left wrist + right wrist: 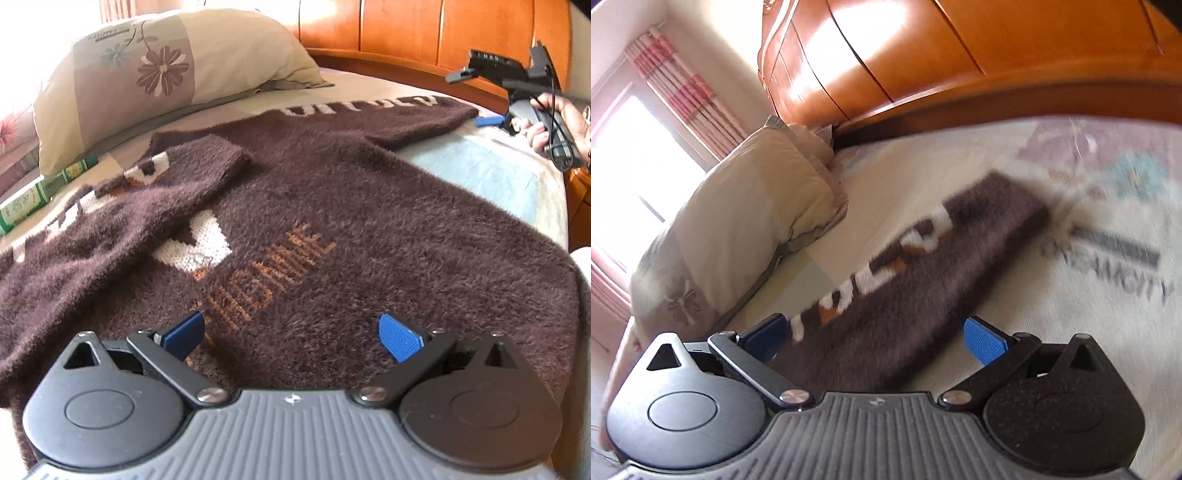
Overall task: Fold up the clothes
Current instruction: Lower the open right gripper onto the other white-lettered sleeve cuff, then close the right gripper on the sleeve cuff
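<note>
Brown fuzzy sweater (332,206) spread front-up on the bed (480,173), filling the middle of the left wrist view. 1 sleeve (177,177) folded in across the chest at 10 o'clock; other sleeve (388,118) stretched out flat toward 1 o'clock, white lettering along it.

Left gripper (291,334): jaws wide, nothing between them, hovering low over the sweater body near the orange lettering. Right gripper (879,336): jaws wide, nothing held, poised over the outstretched sleeve (905,277); seen also at 2 o'clock in the left wrist view, gripped by a hand (561,118) just beside the cuff (454,112).

Judged step: folding in the second sleeve to match the one lying across the chest. To do well: pinch near the cuff, take only the sleeve layer and not the sheet under it, lift just clear, carry across in 1 arc, lay flat over the chest. Pin the body with the left tool if the knit drags. Fuzzy knit likely to cling and bunch, so release slowly.

Orientation: body long axis roughly 7 to 1 o'clock in the left wrist view. Sleeve long axis in the right wrist view 7 to 1 o'clock, cuff end at 1. Right view motion-blurred; fine detail unreadable.

Pillow (166,74) at 11 o'clock, green bottle (40,192) at 9, wooden headboard (406,29) at 12.
</note>
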